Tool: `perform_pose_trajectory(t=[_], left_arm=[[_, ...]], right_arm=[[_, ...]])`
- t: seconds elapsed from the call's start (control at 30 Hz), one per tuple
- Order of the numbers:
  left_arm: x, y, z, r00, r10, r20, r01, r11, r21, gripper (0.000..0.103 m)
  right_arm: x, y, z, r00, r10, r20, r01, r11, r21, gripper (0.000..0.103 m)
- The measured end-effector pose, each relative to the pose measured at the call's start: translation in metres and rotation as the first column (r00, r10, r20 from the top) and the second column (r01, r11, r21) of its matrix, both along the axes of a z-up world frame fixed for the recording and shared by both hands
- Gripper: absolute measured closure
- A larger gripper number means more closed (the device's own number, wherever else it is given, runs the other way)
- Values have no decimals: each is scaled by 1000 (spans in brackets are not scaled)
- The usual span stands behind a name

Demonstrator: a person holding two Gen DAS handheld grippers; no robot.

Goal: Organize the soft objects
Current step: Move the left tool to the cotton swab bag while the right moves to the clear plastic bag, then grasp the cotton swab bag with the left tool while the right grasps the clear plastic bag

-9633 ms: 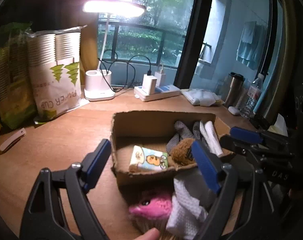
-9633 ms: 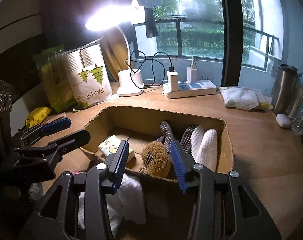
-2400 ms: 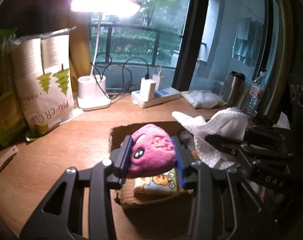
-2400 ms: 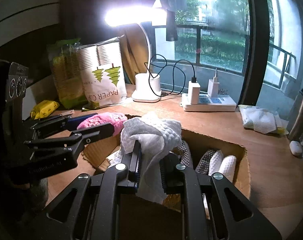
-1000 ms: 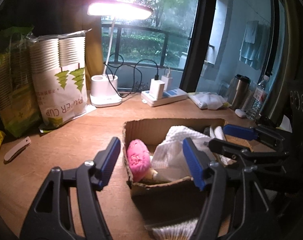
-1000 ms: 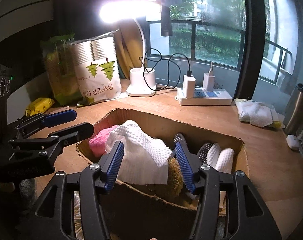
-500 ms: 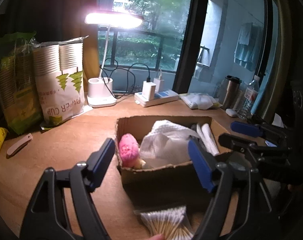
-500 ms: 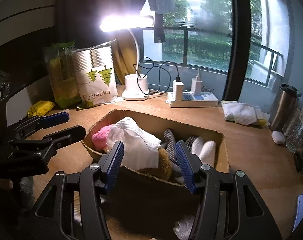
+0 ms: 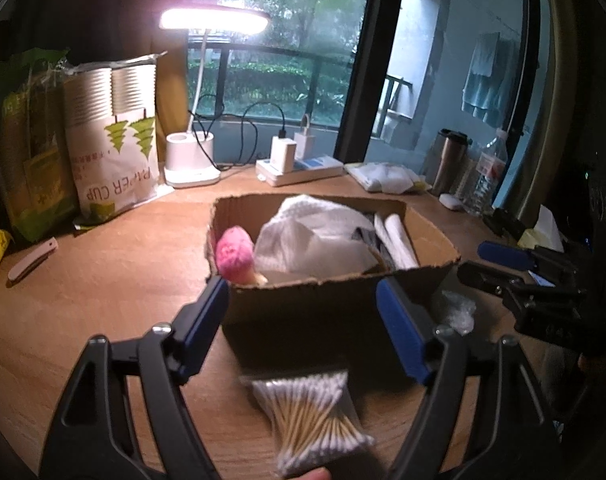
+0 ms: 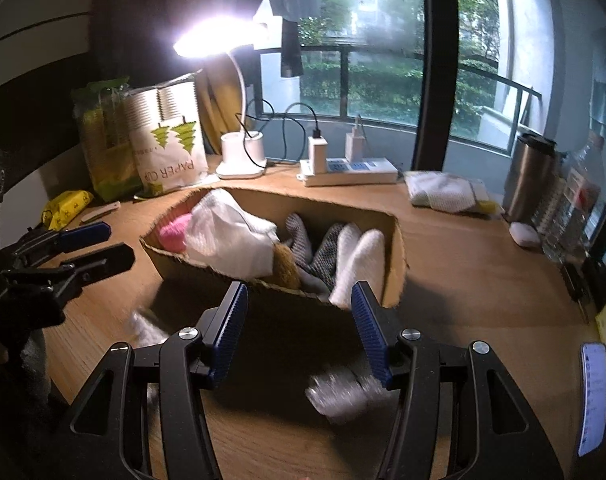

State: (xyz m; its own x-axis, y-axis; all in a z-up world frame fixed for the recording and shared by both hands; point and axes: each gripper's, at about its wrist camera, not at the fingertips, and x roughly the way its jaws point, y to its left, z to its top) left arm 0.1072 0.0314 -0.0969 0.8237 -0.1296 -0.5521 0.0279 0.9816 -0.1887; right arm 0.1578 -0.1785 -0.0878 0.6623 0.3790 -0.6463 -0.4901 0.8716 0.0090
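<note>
On the wooden surface (image 9: 103, 280) ahead of you sits the cardboard box (image 9: 331, 292), already holding a pink plush toy (image 9: 235, 254) at its left end, a white cloth (image 9: 311, 240) heaped beside it, a brown fuzzy toy (image 10: 285, 266) tucked under the cloth's edge, then grey patterned socks (image 10: 319, 252) and white socks (image 10: 359, 260) toward the right end. Your left gripper (image 9: 303, 312) has just been opening; its blue pads stand wide with nothing between them, hovering short of the box's near wall. Just below it a bag of cotton swabs (image 9: 315, 412) lies on the surface in front of the box, with a fingertip (image 9: 313, 474) at the picture's bottom edge. Your right gripper (image 10: 299, 326) is also spread and empty, its pads apart before the box's near wall. A blurred greyish soft item (image 10: 343, 394) lies on the surface beside its right pad, too smeared to identify. Behind the box stand a lit desk lamp (image 9: 195, 156), a power strip (image 9: 303, 168) and a paper cup bag (image 9: 115, 152).
</note>
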Motion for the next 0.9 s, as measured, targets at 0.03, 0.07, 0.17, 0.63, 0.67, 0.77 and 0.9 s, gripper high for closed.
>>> perform_pose_trajectory(t=[0.03,0.07,0.17,0.63,0.67,0.77,0.9], left_arm=[[0,-1,-2,1000,-3,-6,3,1000,0,25],[0,-3,-4,1000,-5,-14,5,1000,1,25],[-1,-9,-13,999,-15,-39,15,1000,3,25],[0,-18,-55,982,-27,-188,30,1000,10,25],[-1,-19,-58,980,-27,-196,30,999,12,25],[-2,-21,-64,977,-29,-213,34,999,21,25],[-3,-23,-71,972,-24,-234,34,999,41,25]], right_arm=[[0,-2,-2,1000,-6,-3,6,1000,-2,46],[0,-4,-5,1000,-11,-8,11,1000,-5,46],[0,-12,-15,999,-30,-29,30,999,-12,46],[13,-32,-60,988,-97,-119,92,995,-44,46],[14,-33,-61,988,-99,-121,95,995,-40,44],[18,-36,-66,985,-103,-141,99,994,-36,38],[18,-35,-68,984,-103,-148,99,994,-36,37]])
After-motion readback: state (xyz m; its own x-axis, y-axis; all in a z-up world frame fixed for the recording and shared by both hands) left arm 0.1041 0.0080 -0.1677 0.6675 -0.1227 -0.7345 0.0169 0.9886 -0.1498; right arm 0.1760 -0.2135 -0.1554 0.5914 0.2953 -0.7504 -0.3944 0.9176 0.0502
